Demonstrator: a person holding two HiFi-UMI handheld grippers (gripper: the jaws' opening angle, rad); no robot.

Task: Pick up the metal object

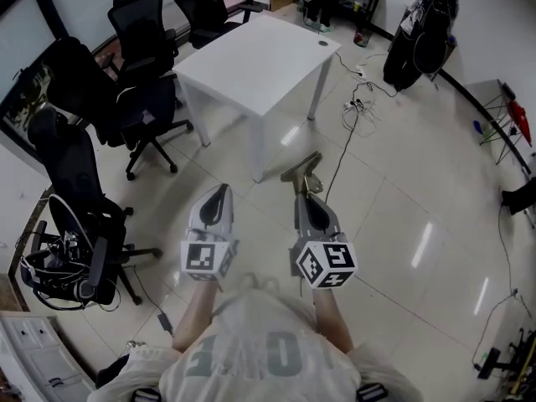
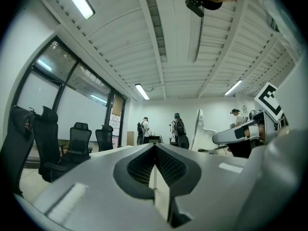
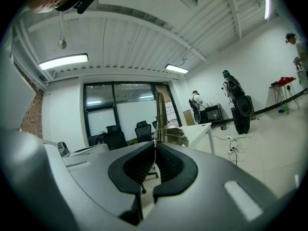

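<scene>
One white table (image 1: 260, 61), glossy floor (image 1: 402, 224) — metal object (image 1: 301, 171) held

Bright, even ceiling strip lights (image 2: 79, 1); glare on floor tiles (image 1: 423, 245); fisheye edges dark.

Showing smooth, matt grey plastic over the shells of the left gripper (image 1: 221, 189) and the right gripper (image 1: 303, 196). Lining the 2 pairs of jaws with black ribbed pads (image 2: 173, 167), dull and rubbery-looking. Catching light along the metal object (image 3: 160, 114), a brushed metal with a faint brassy sheen. Mirroring the ceiling lights in glossy, polished floor tiles (image 1: 402, 224). Looking smooth and white with a soft satin finish on the table (image 1: 251, 65). Wearing black mesh and cloth on the office chairs (image 1: 138, 99).
</scene>
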